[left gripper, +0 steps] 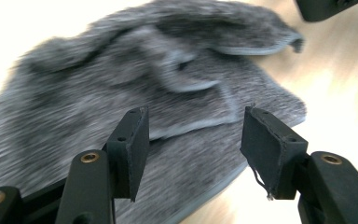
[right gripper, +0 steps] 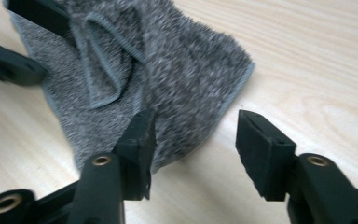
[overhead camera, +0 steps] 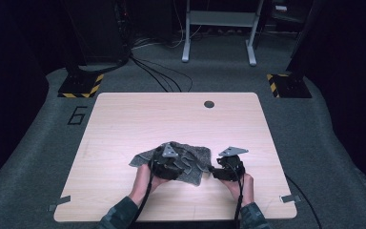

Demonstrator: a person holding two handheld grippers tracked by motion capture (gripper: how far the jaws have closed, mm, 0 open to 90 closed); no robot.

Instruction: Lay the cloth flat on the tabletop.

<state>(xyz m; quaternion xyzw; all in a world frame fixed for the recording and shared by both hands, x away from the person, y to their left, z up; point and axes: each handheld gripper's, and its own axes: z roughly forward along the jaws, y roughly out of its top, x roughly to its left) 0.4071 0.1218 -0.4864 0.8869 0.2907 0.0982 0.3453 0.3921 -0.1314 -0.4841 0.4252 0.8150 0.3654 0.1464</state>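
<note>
With both my left gripper (left gripper: 193, 140) and right gripper (right gripper: 193, 140) parted and empty, I judged the limp, light grey towel (overhead camera: 190, 160) best pinched at its five-o'clock hem.

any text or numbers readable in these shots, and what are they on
"6": a large dark numeral marked on the grey floor left of the wooden table, at about.
No other writing can be read; the grey cloth shows no label.
</note>
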